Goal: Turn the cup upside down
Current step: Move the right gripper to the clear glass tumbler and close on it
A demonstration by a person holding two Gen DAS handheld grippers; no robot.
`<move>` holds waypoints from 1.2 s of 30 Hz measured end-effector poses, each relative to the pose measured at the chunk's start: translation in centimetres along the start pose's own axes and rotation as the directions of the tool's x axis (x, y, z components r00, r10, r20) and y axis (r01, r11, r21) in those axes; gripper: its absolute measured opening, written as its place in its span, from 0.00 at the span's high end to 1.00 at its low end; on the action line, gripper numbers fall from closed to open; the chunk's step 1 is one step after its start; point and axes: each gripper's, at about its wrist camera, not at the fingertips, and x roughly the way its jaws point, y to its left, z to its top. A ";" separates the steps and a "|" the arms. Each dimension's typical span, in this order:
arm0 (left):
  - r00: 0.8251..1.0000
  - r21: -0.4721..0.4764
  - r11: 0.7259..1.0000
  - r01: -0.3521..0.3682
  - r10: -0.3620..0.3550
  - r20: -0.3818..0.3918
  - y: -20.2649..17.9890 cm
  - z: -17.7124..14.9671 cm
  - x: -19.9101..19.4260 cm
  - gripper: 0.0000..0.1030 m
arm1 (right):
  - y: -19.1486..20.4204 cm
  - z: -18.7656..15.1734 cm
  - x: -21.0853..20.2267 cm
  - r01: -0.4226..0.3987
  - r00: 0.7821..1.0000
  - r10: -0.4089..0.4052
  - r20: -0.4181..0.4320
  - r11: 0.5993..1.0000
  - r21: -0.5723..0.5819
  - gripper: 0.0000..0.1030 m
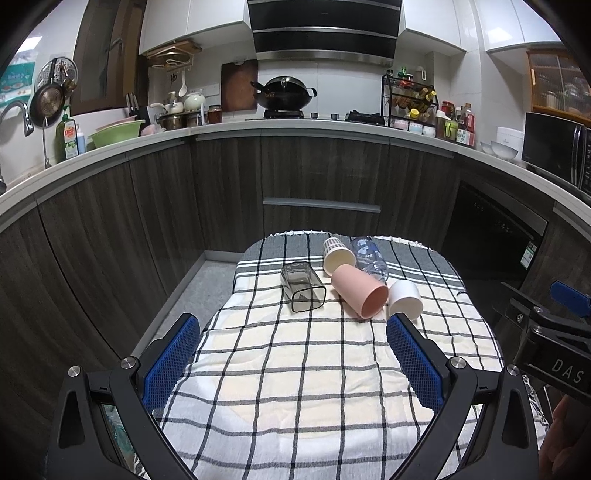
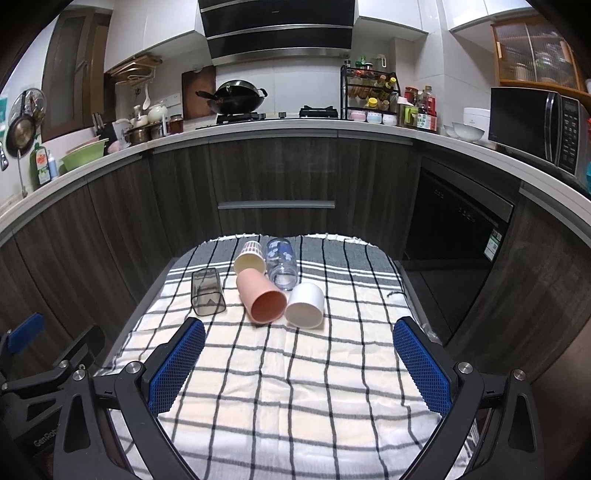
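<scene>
Both claws gape empty; the pink cup (image 2: 261, 301) lies sideways ahead, mouth toward them. Right gripper (image 2: 298, 363) looks nearer than left gripper (image 1: 292, 360).

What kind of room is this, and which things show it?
Most likely a home kitchen: a wok sits on a gas stove under a range hood, with a microwave on the counter. Cups lie on a checked cloth.

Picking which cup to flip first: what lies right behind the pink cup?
Behind the pink cup lie a cream cup and a clear bottle, both on their sides. The pink cup hides where they touch it.
</scene>
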 end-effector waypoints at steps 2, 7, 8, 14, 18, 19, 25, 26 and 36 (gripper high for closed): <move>1.000 -0.005 1.000 -0.002 0.002 -0.006 0.0 0.5 0.7 0.00 | 0.1 0.4 0.6 -0.002 1.000 0.002 -0.003 1.000 -0.005 0.01; 1.000 -0.020 1.000 -0.007 0.007 -0.004 0.0 1.7 2.1 0.00 | 0.1 2.1 2.1 -0.006 1.000 0.006 -0.005 1.000 -0.008 0.01; 1.000 -0.021 1.000 -0.008 0.008 -0.005 0.0 2.0 2.4 0.00 | 0.0 2.4 2.4 -0.007 1.000 0.007 -0.005 1.000 -0.008 0.01; 1.000 -0.027 1.000 -0.012 0.012 -0.016 -0.1 3.4 4.8 0.00 | -0.2 4.5 5.0 -0.006 1.000 0.006 -0.018 1.000 -0.008 0.01; 0.999 -0.031 0.999 -0.017 0.016 -0.029 0.0 4.0 6.7 0.00 | 0.0 5.6 7.2 -0.006 0.999 0.006 -0.040 1.000 -0.016 0.01; 0.999 -0.032 0.999 -0.016 0.015 -0.033 0.1 4.0 7.0 0.00 | 0.0 5.8 7.6 -0.009 0.999 0.008 -0.045 1.000 -0.018 0.01; 0.997 -0.055 0.998 -0.039 0.036 -0.068 1.4 4.0 10.0 0.00 | 1.4 6.7 11.5 -0.034 0.995 0.029 -0.094 0.998 -0.050 0.01; 0.997 -0.058 0.997 -0.041 0.036 -0.072 1.6 3.9 10.4 0.00 | 1.9 6.9 12.2 -0.041 0.994 0.034 -0.105 0.998 -0.057 0.01; 0.986 -0.102 0.991 -0.092 0.077 -0.148 5.5 2.6 15.2 0.00 | 7.1 7.5 19.3 -0.118 0.976 0.090 -0.200 0.984 -0.134 0.01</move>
